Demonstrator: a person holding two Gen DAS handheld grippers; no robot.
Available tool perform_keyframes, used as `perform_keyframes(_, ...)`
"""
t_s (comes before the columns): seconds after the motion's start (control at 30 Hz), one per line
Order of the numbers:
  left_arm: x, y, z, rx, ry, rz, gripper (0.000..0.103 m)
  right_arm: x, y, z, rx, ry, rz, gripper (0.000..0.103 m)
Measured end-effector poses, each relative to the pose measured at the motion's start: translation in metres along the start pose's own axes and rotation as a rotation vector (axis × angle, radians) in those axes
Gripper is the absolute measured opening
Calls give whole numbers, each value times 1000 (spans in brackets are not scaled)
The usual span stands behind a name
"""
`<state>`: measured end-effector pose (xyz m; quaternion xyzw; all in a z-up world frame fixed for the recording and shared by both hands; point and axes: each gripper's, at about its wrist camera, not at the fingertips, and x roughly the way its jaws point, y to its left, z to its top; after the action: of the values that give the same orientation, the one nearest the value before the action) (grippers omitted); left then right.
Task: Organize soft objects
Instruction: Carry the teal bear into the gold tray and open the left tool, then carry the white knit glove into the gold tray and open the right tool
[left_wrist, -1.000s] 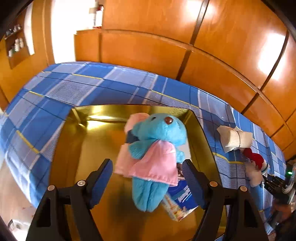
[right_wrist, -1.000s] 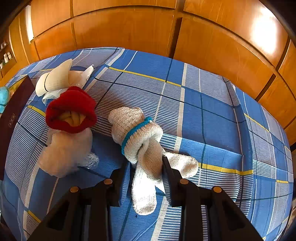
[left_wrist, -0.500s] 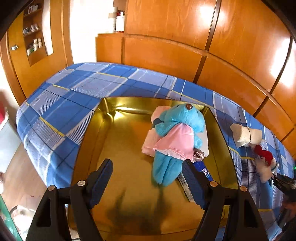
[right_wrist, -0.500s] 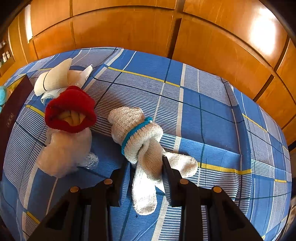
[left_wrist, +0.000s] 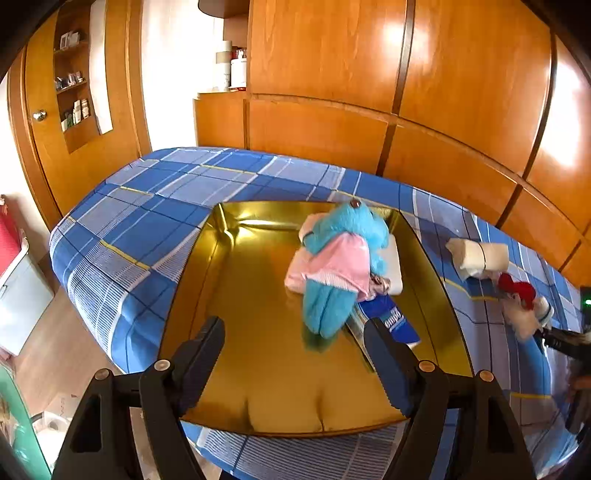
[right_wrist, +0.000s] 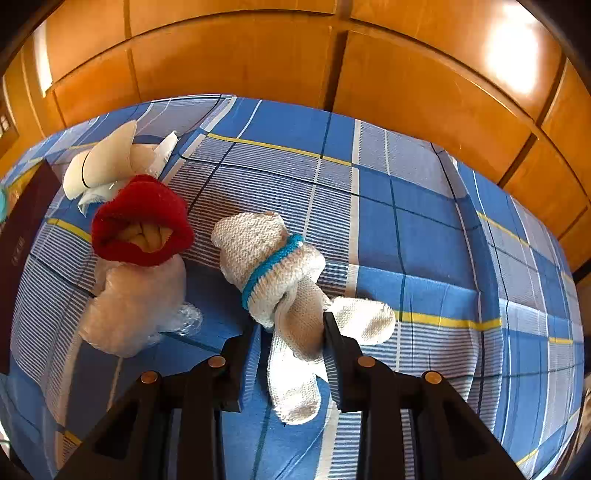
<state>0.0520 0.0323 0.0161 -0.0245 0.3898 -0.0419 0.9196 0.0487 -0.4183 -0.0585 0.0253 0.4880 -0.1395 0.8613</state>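
A gold box (left_wrist: 258, 354) lies on the blue plaid bed. In it lies a blue plush toy in a pink dress (left_wrist: 340, 258) on pink and white cloths. My left gripper (left_wrist: 295, 339) is open and empty, above the box's near end. My right gripper (right_wrist: 291, 332) has its fingers around a white knitted glove with a blue band (right_wrist: 273, 266) that lies on the bed; the right finger touches it and a small gap shows at the left finger. A red-capped doll in clear wrap (right_wrist: 136, 258) lies left of the glove.
A rolled white cloth (right_wrist: 107, 162) lies behind the doll; it also shows right of the box (left_wrist: 480, 254). A blue packet (left_wrist: 391, 321) lies in the box beside the toy. Wooden wardrobe panels (left_wrist: 406, 110) stand behind the bed. The bed edge and floor (left_wrist: 55, 354) are at left.
My left gripper has pulled back and up from the blue toy, which stays in the box. My right gripper has hardly moved at the glove.
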Motion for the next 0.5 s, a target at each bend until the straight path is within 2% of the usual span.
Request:
perform_keyframes(0.27, -1, 1, -8, 8, -4, 8, 78, -13, -6, -2, 106, -7, 81, 30)
perform_keyframes(0.5, -1, 4, -8, 1, -6, 7, 78, -45, 12, 4, 96, -77, 158, 30)
